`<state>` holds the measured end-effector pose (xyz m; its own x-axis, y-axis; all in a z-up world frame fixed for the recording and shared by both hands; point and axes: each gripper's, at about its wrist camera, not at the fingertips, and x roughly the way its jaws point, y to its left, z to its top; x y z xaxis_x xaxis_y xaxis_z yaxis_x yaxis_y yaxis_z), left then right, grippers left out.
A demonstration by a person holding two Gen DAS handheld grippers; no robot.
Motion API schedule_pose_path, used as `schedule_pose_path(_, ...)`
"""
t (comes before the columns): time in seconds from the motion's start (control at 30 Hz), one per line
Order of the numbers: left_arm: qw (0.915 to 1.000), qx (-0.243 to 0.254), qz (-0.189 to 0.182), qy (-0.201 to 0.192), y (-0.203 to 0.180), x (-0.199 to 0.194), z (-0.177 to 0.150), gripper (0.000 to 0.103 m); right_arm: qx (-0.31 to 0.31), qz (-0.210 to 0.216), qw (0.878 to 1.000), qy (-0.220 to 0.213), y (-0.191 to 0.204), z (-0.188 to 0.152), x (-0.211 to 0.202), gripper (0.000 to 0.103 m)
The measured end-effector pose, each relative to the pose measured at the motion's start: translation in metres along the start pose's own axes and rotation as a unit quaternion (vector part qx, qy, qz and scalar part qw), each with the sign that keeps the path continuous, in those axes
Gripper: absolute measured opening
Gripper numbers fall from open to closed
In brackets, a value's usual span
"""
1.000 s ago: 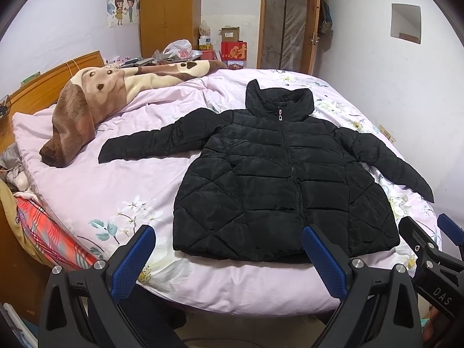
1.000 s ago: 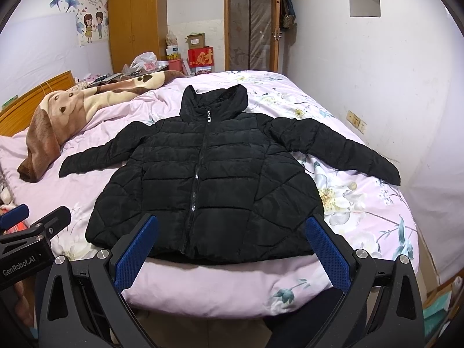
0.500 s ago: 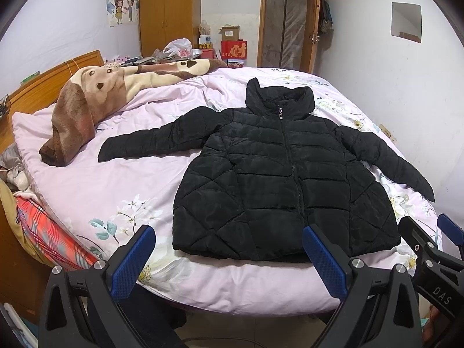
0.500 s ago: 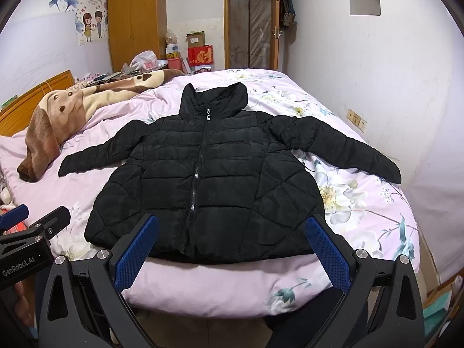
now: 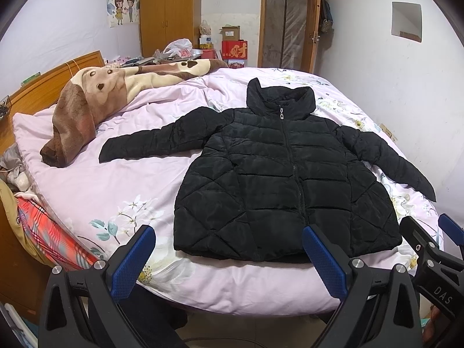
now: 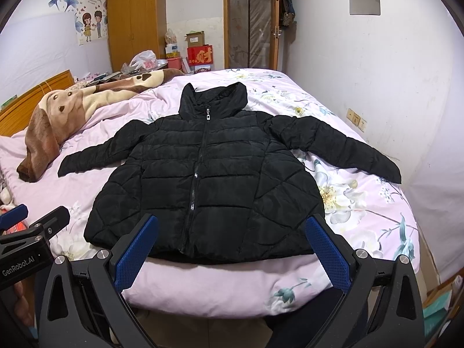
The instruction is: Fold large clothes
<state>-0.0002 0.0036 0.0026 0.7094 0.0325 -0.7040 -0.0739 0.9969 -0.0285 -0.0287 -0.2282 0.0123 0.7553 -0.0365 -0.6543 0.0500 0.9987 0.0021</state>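
A black quilted hooded jacket (image 5: 278, 179) (image 6: 208, 179) lies flat and zipped on the pink floral bed, front up, hood toward the far end, both sleeves spread out to the sides. My left gripper (image 5: 229, 258) hovers in front of the bed's near edge, below the jacket's hem, open and holding nothing. My right gripper (image 6: 230, 246) hangs at the same edge, just short of the hem, open and holding nothing. Each gripper shows at the side of the other's view: the right gripper (image 5: 435, 249) and the left gripper (image 6: 32, 229).
A brown and cream plush blanket (image 5: 95, 101) lies heaped at the left by the wooden headboard (image 5: 52, 78). Checked red cloth (image 5: 49, 232) hangs off the bed's left side. A wardrobe (image 6: 136, 26), boxes and a door stand beyond the bed; a white wall (image 6: 377, 87) runs along its right.
Both views have drifted very slightly; the jacket sits a touch lower in frame. Jacket and gripper openings are unchanged.
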Motion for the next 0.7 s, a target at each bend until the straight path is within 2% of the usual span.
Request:
schedule_pose_path(0.33,1.0000,-0.001,-0.001,0.005,0.002,0.003,-0.001,0.102,0.001,-0.004,1.000,0.006,-0.001,-0.001,0.007,0.101)
schedule_pose_path(0.7,0.9996,-0.012,0.006,0.024,0.021,0.035,0.013,0.102,0.000,-0.001,1.000,0.020,0.003,0.007,0.030,0.101)
